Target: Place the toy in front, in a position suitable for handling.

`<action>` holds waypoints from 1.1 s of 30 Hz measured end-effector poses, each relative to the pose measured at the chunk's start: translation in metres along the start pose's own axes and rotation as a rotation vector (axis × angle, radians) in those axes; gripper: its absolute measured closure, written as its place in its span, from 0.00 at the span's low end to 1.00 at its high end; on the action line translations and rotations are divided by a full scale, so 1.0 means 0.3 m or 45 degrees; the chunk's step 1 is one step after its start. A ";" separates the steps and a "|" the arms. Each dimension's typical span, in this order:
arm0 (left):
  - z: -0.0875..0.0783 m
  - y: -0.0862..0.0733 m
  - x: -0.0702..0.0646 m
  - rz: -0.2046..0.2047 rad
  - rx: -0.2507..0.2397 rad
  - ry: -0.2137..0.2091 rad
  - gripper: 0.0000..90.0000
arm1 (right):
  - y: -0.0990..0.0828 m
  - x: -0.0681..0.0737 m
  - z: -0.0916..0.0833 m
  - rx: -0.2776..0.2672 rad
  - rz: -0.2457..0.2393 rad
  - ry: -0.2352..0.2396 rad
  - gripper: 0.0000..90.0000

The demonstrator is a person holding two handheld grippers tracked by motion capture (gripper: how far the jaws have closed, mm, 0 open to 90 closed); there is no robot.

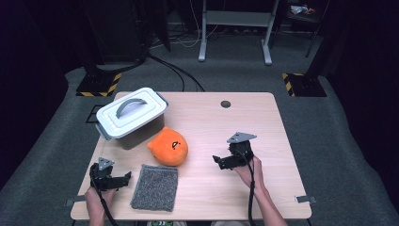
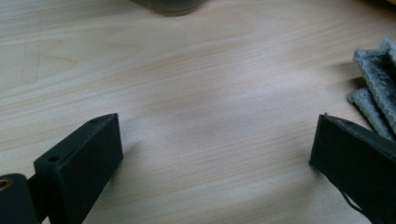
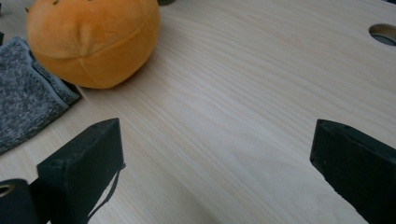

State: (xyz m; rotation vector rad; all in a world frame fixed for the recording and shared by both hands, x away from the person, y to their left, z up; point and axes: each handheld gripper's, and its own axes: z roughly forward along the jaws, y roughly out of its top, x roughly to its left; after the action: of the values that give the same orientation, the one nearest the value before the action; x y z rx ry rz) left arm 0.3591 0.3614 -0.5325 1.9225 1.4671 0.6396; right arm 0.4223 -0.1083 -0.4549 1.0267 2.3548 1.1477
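An orange plush toy [image 1: 169, 146] with a small face sits near the middle of the wooden table [image 1: 263, 127], and it fills the top left of the right gripper view [image 3: 93, 39]. A folded grey cloth [image 1: 155, 186] lies flat just in front of it; its edge shows at the right of the left gripper view [image 2: 376, 88]. My left gripper [image 1: 126, 178] rests low at the table's front left, open and empty, just left of the cloth. My right gripper [image 1: 217, 161] hovers to the right of the plush, open with bare wood between its jaws.
A white lidded box [image 1: 132, 113] with a grey handle stands at the back left, close behind the plush. A round cable hole [image 1: 226, 104] is in the table near the far edge. Beyond the table are desk legs, cables and dark stands.
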 end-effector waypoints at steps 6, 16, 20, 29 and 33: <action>0.000 0.000 0.000 0.000 0.000 0.000 0.02 | 0.042 0.045 0.029 0.002 -0.021 0.042 0.02; 0.000 0.000 0.000 0.001 -0.001 0.000 0.02 | 0.119 0.136 0.115 0.021 -0.082 0.119 0.02; 0.000 0.000 0.000 0.001 -0.001 0.000 0.02 | 0.139 0.161 0.137 0.023 -0.086 0.140 0.03; 0.000 0.000 0.000 0.001 -0.001 -0.001 0.02 | 0.194 0.238 0.218 0.037 -0.121 0.182 0.05; -0.002 0.000 0.000 0.003 0.004 -0.004 0.02 | 0.219 0.262 0.244 0.043 -0.114 0.195 0.06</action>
State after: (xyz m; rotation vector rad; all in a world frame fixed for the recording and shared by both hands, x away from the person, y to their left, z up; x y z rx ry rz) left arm 0.3588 0.3615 -0.5321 1.9272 1.4654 0.6355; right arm 0.4395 0.0161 -0.4475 0.8623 2.5182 1.1957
